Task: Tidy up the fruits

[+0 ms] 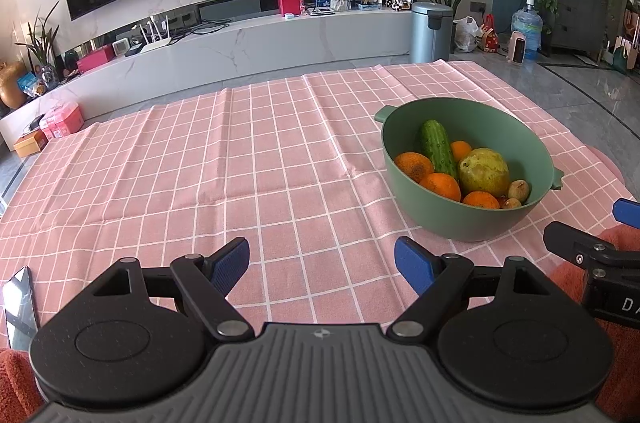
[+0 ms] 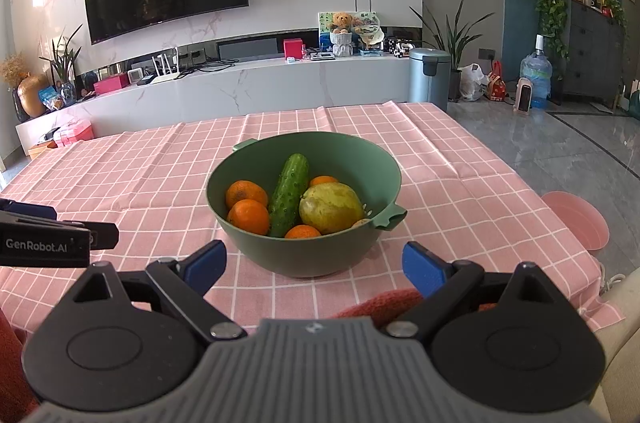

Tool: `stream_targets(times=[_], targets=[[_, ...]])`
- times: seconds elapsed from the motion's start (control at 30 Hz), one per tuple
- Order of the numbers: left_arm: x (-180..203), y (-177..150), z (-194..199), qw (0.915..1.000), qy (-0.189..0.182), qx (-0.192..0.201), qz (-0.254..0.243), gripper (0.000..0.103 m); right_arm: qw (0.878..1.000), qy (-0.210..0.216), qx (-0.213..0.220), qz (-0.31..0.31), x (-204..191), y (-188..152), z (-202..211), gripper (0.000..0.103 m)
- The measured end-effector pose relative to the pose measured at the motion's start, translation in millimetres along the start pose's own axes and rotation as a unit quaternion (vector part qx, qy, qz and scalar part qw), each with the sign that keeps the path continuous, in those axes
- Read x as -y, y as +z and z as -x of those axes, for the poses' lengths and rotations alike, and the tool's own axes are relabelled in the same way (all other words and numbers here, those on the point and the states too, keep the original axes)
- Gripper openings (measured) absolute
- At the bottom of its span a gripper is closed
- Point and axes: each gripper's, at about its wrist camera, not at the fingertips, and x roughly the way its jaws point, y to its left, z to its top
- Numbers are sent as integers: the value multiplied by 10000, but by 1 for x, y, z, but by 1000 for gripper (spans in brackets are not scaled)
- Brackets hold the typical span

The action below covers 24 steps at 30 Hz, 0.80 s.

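Note:
A green two-handled bowl (image 2: 304, 255) (image 1: 404, 195) stands on the pink checked tablecloth. Inside lie a cucumber (image 2: 290, 193) (image 1: 438, 145), a yellow-green pear (image 2: 330, 207) (image 1: 483, 172), several oranges (image 2: 248, 216) (image 1: 440, 185) and small brown fruits (image 1: 519, 189). My right gripper (image 2: 314, 269) hangs open just in front of the bowl, nothing between its blue pads. My left gripper (image 1: 322, 265) is open over bare cloth, left of the bowl. The right gripper's fingers (image 1: 592, 247) show at the right edge of the left wrist view.
A phone (image 1: 18, 307) lies at the cloth's near left edge. A pink bucket (image 2: 576, 219) sits on the floor right of the table. A red-orange sleeve (image 2: 384, 301) shows under the right gripper. TV wall, low cabinet and bin (image 2: 430, 77) stand beyond the table.

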Motion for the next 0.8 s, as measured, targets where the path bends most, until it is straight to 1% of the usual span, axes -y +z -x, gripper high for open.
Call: stream_targets(times=[0.8], targets=[[-2, -2, 3, 10000, 29, -13, 41, 96, 10000, -10, -13, -21, 1, -1, -1, 91]])
